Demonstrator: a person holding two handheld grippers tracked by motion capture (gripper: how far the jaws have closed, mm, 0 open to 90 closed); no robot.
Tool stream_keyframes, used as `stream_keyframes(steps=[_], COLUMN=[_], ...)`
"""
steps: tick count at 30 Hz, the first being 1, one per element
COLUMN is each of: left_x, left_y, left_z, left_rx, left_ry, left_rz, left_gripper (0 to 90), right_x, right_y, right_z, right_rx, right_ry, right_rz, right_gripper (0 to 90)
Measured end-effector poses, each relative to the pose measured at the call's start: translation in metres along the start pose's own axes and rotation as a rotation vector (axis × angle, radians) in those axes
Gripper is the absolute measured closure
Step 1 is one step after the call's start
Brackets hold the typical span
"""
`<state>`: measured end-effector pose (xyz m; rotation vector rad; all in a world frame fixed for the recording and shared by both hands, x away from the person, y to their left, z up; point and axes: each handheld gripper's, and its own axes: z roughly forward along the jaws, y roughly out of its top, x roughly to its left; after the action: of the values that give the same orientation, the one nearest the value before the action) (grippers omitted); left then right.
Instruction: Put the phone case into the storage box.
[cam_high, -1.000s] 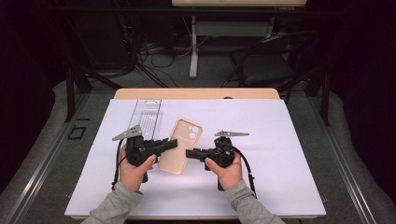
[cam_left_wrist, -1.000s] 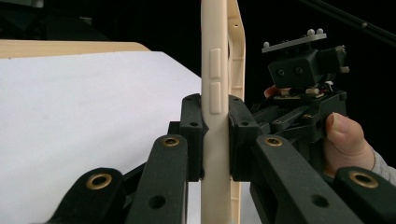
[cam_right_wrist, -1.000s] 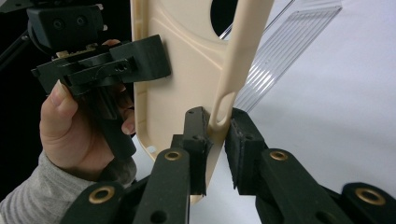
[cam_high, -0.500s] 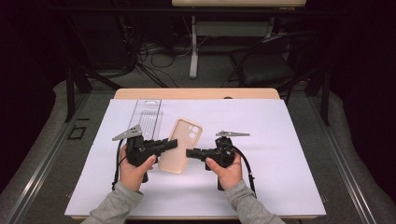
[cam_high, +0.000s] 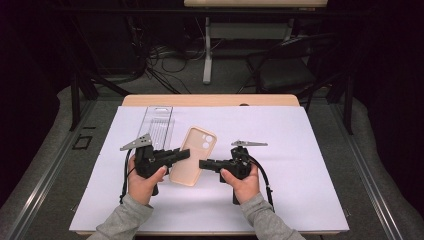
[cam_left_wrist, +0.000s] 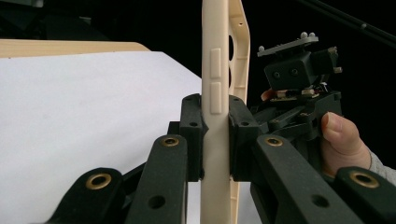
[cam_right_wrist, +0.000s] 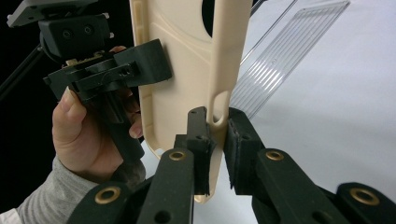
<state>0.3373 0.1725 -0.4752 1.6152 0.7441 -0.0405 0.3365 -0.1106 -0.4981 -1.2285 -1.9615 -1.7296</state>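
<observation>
1. Beige phone case (cam_high: 193, 156), held just above the white sheet (cam_high: 300, 165) covering the table, between the two grippers; camera cut-out end pointing away from the person.
2. Left gripper (cam_high: 184, 153): clamped on one long side edge of the case, pads pressed against the wall on either side just below the two moulded side buttons (cam_left_wrist: 215, 81).
3. Right gripper (cam_high: 205, 164): closed on the opposite side wall near the case's lower corner, one pad inside the shell, the other outside, beside a small notch in the rim.
4. Clear ribbed plastic tray (cam_high: 157, 126): flat on the sheet, beyond the left gripper, just beside the case's far end.
5. Grey sleeves entering from the near table edge, hands wrapped round the gripper handles.
</observation>
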Motion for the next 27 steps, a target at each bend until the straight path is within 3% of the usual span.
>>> stream_keyframes(steps=[18,27], left_x=[-0.0002,-0.0003], left_y=[0.0004,0.0009], left_z=[0.0000,0.0004], left_rx=[-0.006,-0.020], left_ry=[0.003,0.007], left_rz=[0.008,0.021], left_gripper=[78.3,65.7], right_x=[0.0006,-0.0001], right_y=[0.0002,0.0022], right_z=[-0.0017,-0.0054], right_rx=[-0.016,-0.027], right_ry=[0.007,-0.020], right_rz=[-0.001,-0.025], right_gripper=[81.7,81.7])
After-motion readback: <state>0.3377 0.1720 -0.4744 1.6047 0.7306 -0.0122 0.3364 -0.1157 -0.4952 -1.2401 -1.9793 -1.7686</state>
